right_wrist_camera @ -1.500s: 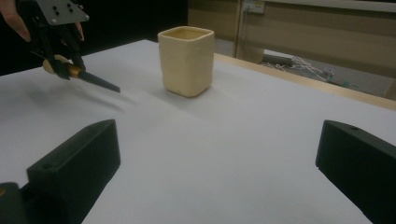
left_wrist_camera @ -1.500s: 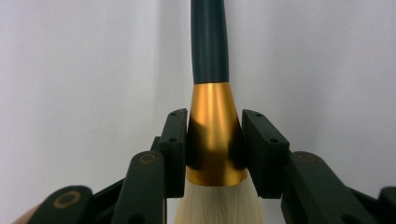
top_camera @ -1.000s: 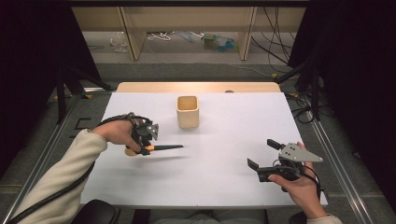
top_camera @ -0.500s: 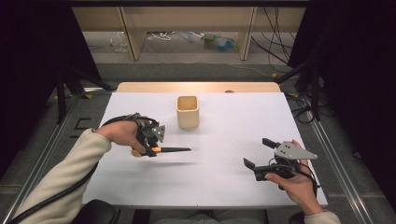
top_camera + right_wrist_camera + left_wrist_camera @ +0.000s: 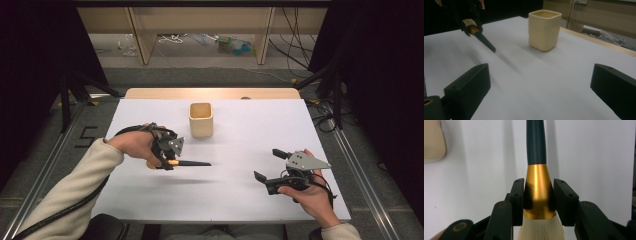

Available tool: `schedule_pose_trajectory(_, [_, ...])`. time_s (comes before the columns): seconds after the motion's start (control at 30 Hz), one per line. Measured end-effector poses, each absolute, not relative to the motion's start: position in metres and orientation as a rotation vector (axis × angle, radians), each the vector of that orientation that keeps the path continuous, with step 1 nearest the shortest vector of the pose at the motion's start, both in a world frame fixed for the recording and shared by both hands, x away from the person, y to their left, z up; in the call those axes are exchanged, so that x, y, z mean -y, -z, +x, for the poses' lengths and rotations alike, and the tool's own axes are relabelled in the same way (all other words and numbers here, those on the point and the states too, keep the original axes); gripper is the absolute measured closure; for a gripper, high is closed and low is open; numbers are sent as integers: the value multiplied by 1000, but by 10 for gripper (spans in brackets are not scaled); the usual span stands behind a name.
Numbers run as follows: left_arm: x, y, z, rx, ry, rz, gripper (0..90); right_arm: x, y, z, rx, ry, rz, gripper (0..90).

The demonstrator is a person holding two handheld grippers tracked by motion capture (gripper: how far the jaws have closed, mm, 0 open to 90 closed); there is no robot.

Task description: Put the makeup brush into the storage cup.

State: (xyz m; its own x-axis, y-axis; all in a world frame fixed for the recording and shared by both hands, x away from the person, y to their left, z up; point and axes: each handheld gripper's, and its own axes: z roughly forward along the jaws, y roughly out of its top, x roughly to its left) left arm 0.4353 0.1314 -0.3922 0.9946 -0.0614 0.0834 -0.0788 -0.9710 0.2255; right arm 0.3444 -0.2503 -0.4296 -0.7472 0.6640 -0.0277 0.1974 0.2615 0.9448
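A makeup brush [image 5: 187, 163] with a dark handle, gold ferrule [image 5: 538, 190] and pale bristles hangs level above the white table [image 5: 250, 200]. My left gripper [image 5: 169, 161] is shut on its ferrule, the handle pointing right. In the right gripper view the brush [image 5: 482, 40] shows at upper left, held off the surface. A cream square cup [image 5: 201, 119] stands upright at the table's middle back; it also appears as the cup [image 5: 544, 28] ahead of the right jaws. My right gripper [image 5: 270, 165] hovers at the front right, open, with nothing between its jaws.
The white table surface ends in a wooden strip [image 5: 210, 93] at the back. Beyond it are shelf legs and loose cables on the floor [image 5: 225, 45]. Dark curtains flank both sides. A corner of the cup [image 5: 434, 142] shows at the left gripper view's upper left.
My left gripper has lifted the brush off the table and carried it a little right and toward the middle. The right gripper has drifted slightly left and forward, still open.
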Motion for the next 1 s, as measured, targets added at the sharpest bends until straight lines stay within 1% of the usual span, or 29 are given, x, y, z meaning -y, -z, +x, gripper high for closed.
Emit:
schedule_pose_trajectory(0.07, [-129,393,433,87,-96,2889,625,248,430,345,-2127,-1507,781,82])
schedule_pose_trajectory(0.1, [-127,391,434,122,-106,2902,625,247,431,345,-2124,-1508,777,83])
schedule_pose_trajectory(0.17, [-124,392,432,103,-89,2883,625,247,430,344,-2141,-1491,773,83])
schedule_pose_trajectory(0.2, [-122,391,433,133,-96,2893,625,246,430,345,-2137,-1493,765,83])
schedule_pose_trajectory(0.3, [-118,391,432,142,-92,2881,625,243,431,345,-2127,-1497,764,84])
schedule_pose_trajectory(0.33, [-116,392,430,118,-79,2862,625,244,430,345,-2150,-1488,760,84])
schedule_pose_trajectory(0.4, [-113,390,430,152,-85,2869,625,242,430,345,-2142,-1497,752,85])
schedule_pose_trajectory(0.43, [-112,390,428,133,-80,2855,625,242,431,345,-2137,-1513,738,85])
schedule_pose_trajectory(0.47, [-110,388,429,178,-95,2874,625,242,431,345,-2145,-1509,734,85])
schedule_pose_trajectory(0.5, [-109,389,428,149,-74,2858,625,241,431,345,-2151,-1507,734,88])
schedule_pose_trajectory(0.63, [-104,387,426,161,-80,2852,625,241,430,344,-2168,-1491,721,99])
schedule_pose_trajectory(0.67, [-103,386,427,186,-85,2864,625,240,431,344,-2159,-1507,708,100])
schedule_pose_trajectory(1.0, [-90,382,422,233,-70,2853,625,231,432,345,-2204,-1495,684,113])
